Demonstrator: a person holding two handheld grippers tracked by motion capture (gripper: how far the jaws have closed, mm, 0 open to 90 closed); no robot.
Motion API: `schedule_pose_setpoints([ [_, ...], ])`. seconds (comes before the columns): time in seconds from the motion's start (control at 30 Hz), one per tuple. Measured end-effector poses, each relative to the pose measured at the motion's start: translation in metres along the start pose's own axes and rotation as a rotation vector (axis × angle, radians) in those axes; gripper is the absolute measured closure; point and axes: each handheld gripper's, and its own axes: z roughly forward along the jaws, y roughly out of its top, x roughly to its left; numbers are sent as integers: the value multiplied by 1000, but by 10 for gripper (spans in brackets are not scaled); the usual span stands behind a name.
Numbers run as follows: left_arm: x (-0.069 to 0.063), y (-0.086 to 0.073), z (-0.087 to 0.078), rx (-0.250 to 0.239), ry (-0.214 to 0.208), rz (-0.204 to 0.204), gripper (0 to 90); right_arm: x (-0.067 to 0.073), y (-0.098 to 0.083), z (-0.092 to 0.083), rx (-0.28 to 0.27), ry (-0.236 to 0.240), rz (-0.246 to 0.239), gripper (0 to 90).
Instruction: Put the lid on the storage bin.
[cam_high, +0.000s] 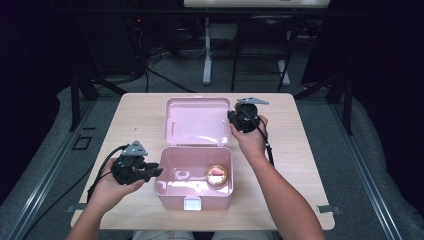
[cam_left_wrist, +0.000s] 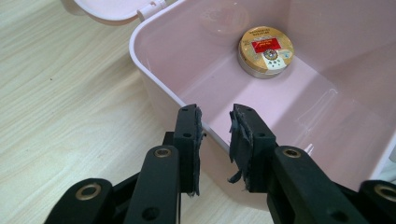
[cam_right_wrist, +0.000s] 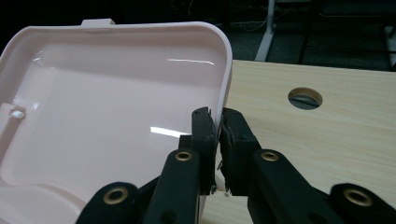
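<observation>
The pink box (cam_high: 194, 186) sat on the table (cam_high: 135, 125) near the person's edge, and everything else is best placed from it. Its lid (cam_high: 195, 121) lay swung open behind it, hinged at the back wall. Inside the box, toward its right end, lay a round gold tin (cam_high: 217, 175) with a red label, flat on the floor of the box. The right gripper (cam_right_wrist: 218, 140) was at the lid's right edge, its jaws pinched together on that thin rim, one pad inside the lid and one outside. The left gripper (cam_left_wrist: 215, 140) was at the box's left wall, jaws straddling the rim; a gap showed between the pads and the wall, so they looked parted around it rather than clamped, apparently steadying the box. The step in hand seemed to be closing the lid, with the tin already stowed. The next move would call for the right gripper to swing the lid up and forward over the hinge while keeping its pinch on the slick rim, and for the left gripper to clear the wall before the lid came down, or the lid would land on its jaws.
</observation>
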Motion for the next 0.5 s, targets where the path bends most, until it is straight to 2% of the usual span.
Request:
schedule_pose_setpoints([
  [0.5, 1, 3, 4, -16, 30, -4, 722, 1, -1, -3, -15, -3, 11, 845],
])
